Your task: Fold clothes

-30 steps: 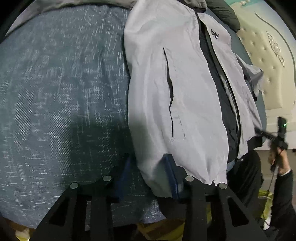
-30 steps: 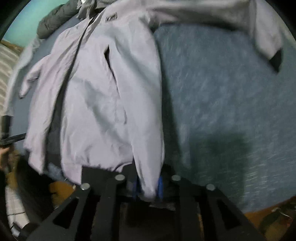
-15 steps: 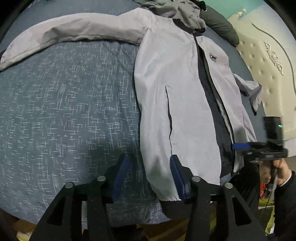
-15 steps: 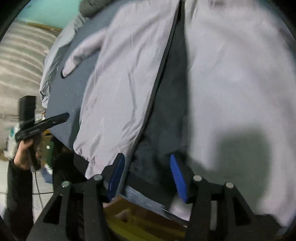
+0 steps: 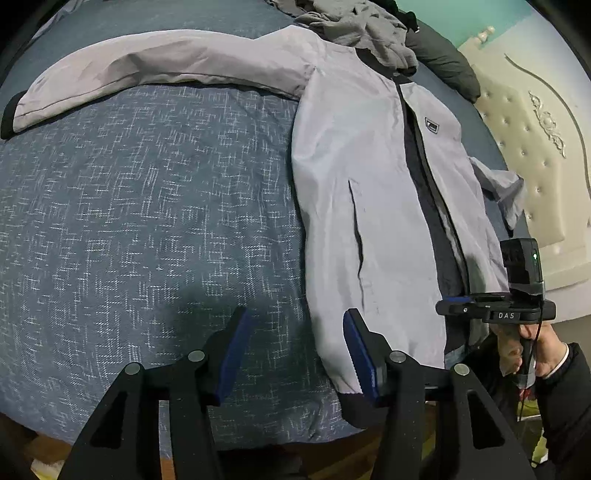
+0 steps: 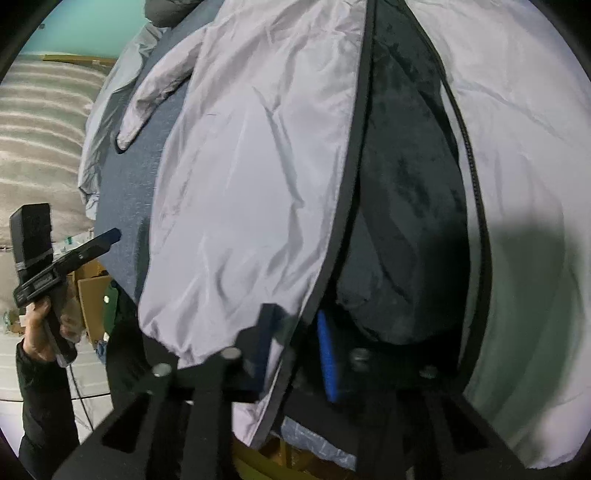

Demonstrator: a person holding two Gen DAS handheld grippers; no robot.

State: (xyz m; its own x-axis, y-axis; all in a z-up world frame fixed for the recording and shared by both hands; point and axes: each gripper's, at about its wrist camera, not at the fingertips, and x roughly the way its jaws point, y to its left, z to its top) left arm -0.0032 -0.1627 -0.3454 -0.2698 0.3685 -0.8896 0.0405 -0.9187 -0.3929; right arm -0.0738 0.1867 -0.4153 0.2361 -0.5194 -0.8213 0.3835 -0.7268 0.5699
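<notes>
- Both grippers have changed state within the last second: left gripper point(image 5: 293, 347) earlier had its pads at the hem corner of the jacket point(image 5: 369, 206) with cloth between them; it now hangs back from the bed, jaws spread wide, nothing held.
- Right gripper point(image 6: 295, 347) earlier pinched the other side edge, then opened and swung toward the middle. It now sits at the bottom of the zip opening, jaws narrowed around the front panel's zip edge point(image 6: 354, 177); the cloth passes between the pads. Motion blur on one finger, so whether the pinch is complete I cannot tell.
- Jacket lies face up and full length on the blue bedspread point(image 5: 147, 206), hem at the near bed edge, front unzipped with dark lining point(image 6: 406, 184) showing down the middle.
- One sleeve point(image 5: 155, 70) stretches straight out sideways, cuff far from the body; the other sleeve point(image 6: 155, 92) lies loosely beside its panel toward the headboard point(image 5: 535, 155).
- A heap of grey clothes point(image 5: 369, 33) sits beyond the collar.
- Reading: side-edge handling looks over, and attention has shifted to the open front. Judgement only: closing the gap between the panels, or drawing one panel across, seems the step in hand.
- No fold is visible in body or sleeves as things lie.
- Risk: slick shell fabric may slip from a shallow pinch at the zip tape.
</notes>
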